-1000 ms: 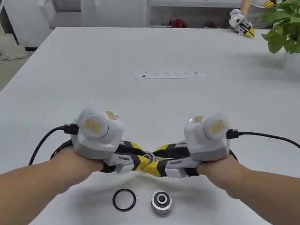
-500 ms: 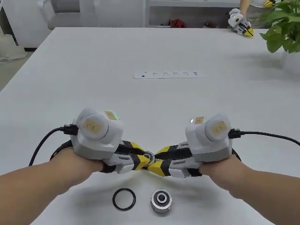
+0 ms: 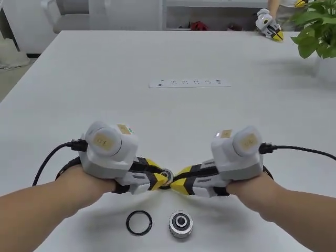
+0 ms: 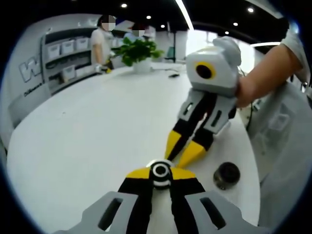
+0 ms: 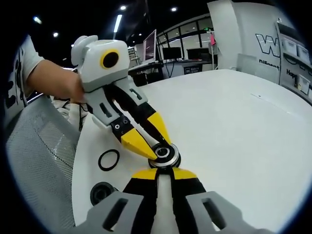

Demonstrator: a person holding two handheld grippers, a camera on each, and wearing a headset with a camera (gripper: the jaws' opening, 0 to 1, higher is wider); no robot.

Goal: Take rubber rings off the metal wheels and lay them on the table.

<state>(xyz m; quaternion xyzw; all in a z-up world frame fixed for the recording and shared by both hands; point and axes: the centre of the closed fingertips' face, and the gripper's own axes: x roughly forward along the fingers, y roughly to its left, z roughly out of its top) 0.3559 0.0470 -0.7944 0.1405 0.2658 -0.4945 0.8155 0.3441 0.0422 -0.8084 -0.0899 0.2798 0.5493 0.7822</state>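
Observation:
My left gripper (image 3: 161, 179) is shut on a small metal wheel (image 3: 167, 175) that carries a black rubber ring, held just above the table. In the left gripper view the wheel (image 4: 160, 170) sits between my own yellow tips. My right gripper (image 3: 177, 185) meets it from the right, tips pinched together at the wheel's lower rim, on the rubber ring (image 5: 166, 161). A loose black rubber ring (image 3: 139, 223) and a bare metal wheel (image 3: 180, 224) lie on the white table (image 3: 173, 115) just in front of the grippers.
A white power strip (image 3: 189, 83) lies mid-table. At the far right are a green plant (image 3: 316, 29) and another gripper (image 3: 269, 24) held by a person. Black cables trail from both grippers along the table.
My right gripper has drawn a little to the right, away from the left one, its tips still at the wheel's rim. The left gripper and the wheel stay put.

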